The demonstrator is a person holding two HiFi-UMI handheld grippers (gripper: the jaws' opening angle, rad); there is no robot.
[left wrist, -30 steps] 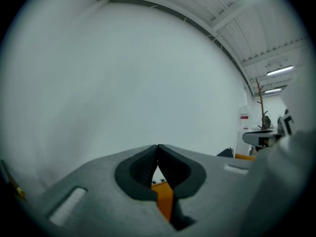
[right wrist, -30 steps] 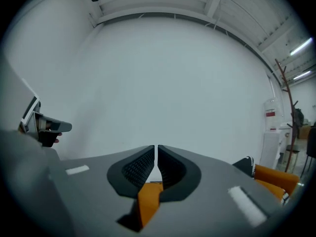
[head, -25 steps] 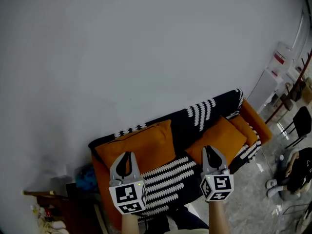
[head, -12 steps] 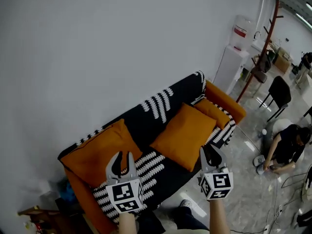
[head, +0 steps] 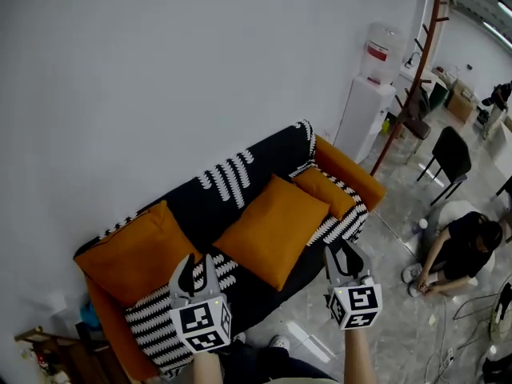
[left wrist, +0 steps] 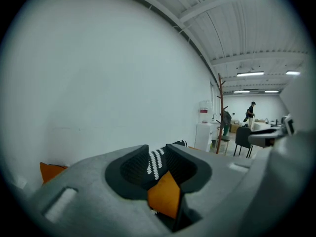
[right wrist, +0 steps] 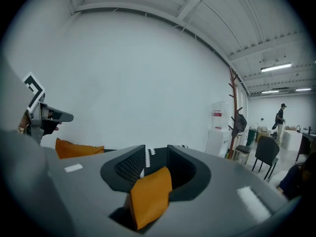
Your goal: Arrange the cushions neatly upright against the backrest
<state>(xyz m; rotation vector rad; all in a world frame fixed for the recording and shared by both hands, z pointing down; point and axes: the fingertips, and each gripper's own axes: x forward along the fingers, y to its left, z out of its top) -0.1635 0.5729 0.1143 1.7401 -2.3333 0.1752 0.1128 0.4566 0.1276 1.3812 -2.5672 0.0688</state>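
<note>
At the bottom of the head view, the left hand-held gripper (head: 198, 264) and right hand-held gripper (head: 342, 250) hang in the air short of the sofa (head: 340, 166). Both sets of jaws are opening, with nothing between them. Three orange cushions lie mid-frame: the left cushion (head: 128, 250) slumped at the sofa's left end, the middle cushion (head: 272, 230) tilted on the seat, and the small cushion (head: 324, 192) by the right armrest. This looks like the approach before any grasp. The next move likely calls for reaching in, pinching the middle cushion's edges and standing it against the backrest (head: 240, 174).
</note>
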